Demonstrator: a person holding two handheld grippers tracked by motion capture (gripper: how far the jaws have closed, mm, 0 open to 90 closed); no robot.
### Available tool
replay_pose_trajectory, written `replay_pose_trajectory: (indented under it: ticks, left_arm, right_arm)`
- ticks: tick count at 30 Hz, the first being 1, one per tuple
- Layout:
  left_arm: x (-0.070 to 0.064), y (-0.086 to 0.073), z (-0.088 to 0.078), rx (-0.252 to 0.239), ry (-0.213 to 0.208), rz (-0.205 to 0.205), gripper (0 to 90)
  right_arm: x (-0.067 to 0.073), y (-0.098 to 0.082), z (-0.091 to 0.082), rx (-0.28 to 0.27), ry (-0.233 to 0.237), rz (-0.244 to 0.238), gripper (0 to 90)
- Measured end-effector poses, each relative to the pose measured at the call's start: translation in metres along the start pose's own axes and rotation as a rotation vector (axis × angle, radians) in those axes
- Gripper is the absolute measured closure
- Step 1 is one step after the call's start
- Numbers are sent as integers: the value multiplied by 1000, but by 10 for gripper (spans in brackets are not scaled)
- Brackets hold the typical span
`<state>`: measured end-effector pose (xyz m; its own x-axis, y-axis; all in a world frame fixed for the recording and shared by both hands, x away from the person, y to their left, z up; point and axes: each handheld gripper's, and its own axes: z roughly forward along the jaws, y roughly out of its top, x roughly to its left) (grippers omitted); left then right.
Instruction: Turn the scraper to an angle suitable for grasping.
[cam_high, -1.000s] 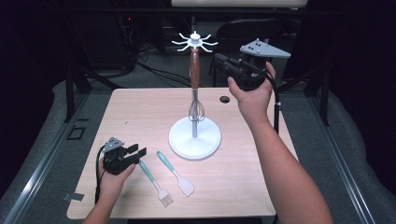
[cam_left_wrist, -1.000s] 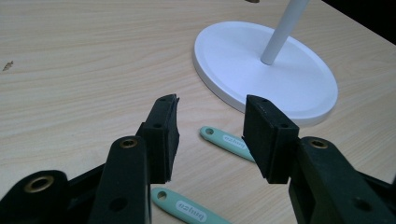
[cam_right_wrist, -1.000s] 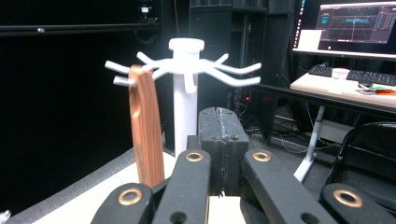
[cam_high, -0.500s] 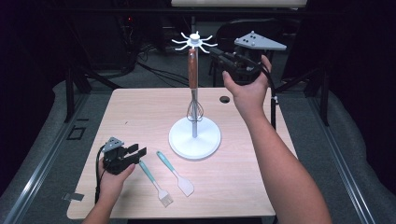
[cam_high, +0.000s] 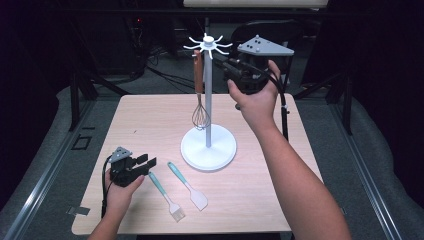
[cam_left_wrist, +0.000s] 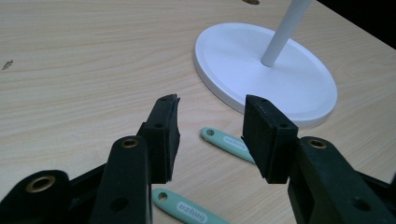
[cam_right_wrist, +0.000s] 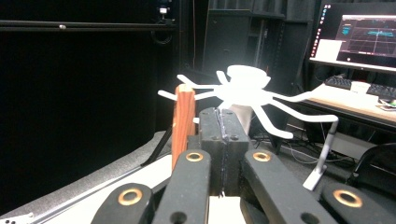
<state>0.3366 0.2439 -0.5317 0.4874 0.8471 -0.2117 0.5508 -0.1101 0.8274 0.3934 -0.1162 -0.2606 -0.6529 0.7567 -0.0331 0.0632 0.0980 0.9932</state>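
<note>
Left tongs (cam_high: 146, 163) rest wide near the bench (cam_high: 150, 120) front-left edge, beside two spatulas (cam_high: 187, 185). Right tongs (cam_high: 231, 66), closed empty, hover by the rack (cam_high: 208, 100) top, whisk (cam_high: 200, 95) hanging.

Pale wood-grain table (cam_high: 150, 125), glossy white stand (cam_high: 208, 147), wooden-handled wire whisk (cam_high: 199, 95).

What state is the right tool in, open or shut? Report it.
Shut. In the right gripper view the right tool has its two black jaws pressed flat together, no gap between them, just before the white hook rack.
</note>
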Motion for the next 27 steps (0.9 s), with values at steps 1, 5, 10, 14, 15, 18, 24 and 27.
replay_pose_trajectory:
  ticks: [1, 5, 10, 14, 15, 18, 24, 27]
  left_arm:
    - [0, 0, 0, 1, 0, 0, 556]
    - [0, 0, 0, 0, -1, 0, 557]
    - [0, 0, 1, -8, 0, -4, 558]
    - [1, 0, 1, -9, 0, -5, 558]
    - [1, 0, 1, -8, 3, -6, 558]
    - [1, 0, 1, -7, 4, -8, 558]
    - [1, 0, 0, 1, 1, -6, 558]
    - [1, 0, 0, 3, 1, -6, 558]
  right_arm:
    - [1, 0, 1, -2, 1, -4, 900]
    - [6, 1, 3, 4, 5, -14, 900]
    - [8, 0, 4, 7, 1, -22, 900]
    - [9, -1, 3, 4, 2, -26, 900]
    - [8, -2, 2, 5, 3, -27, 900]
    - [8, -6, 0, 6, 0, -25, 900]
    - [9, -22, -3, 22, -1, -14, 900]
    - [8, -33, -5, 36, 0, -6, 900]
